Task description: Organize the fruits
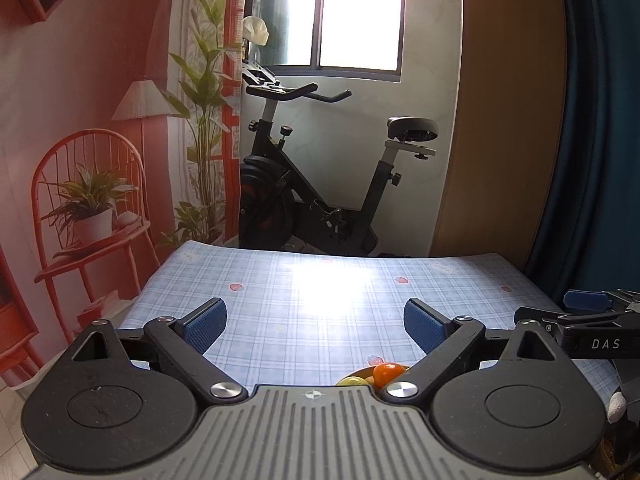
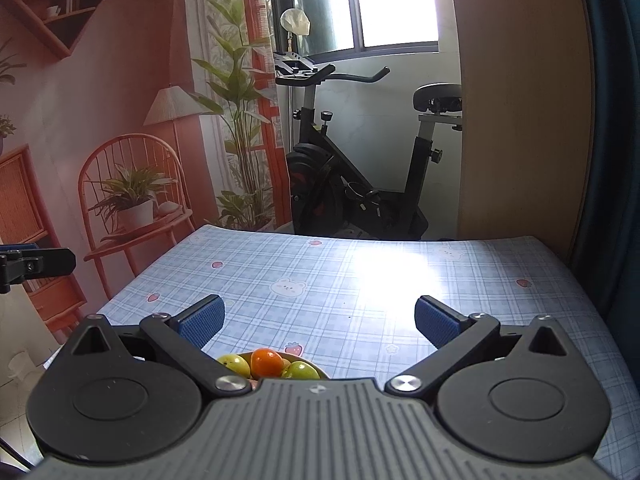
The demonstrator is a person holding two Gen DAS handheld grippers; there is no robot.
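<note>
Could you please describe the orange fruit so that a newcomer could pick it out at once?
Start at the blue plaid tablecloth, then find the bowl at its near edge. The orange fruit sits in the middle of the pile, the only orange one among yellow-green fruits.

Daylight pours through the overexposed white window [image 1: 360, 12], blown out to featureless white in both views. It throws a broad glare patch across the glossy blue plaid tablecloth [image 2: 400, 276], washing out the pattern there. Fisheye distortion bends the wall edges, and the corners darken.
</note>
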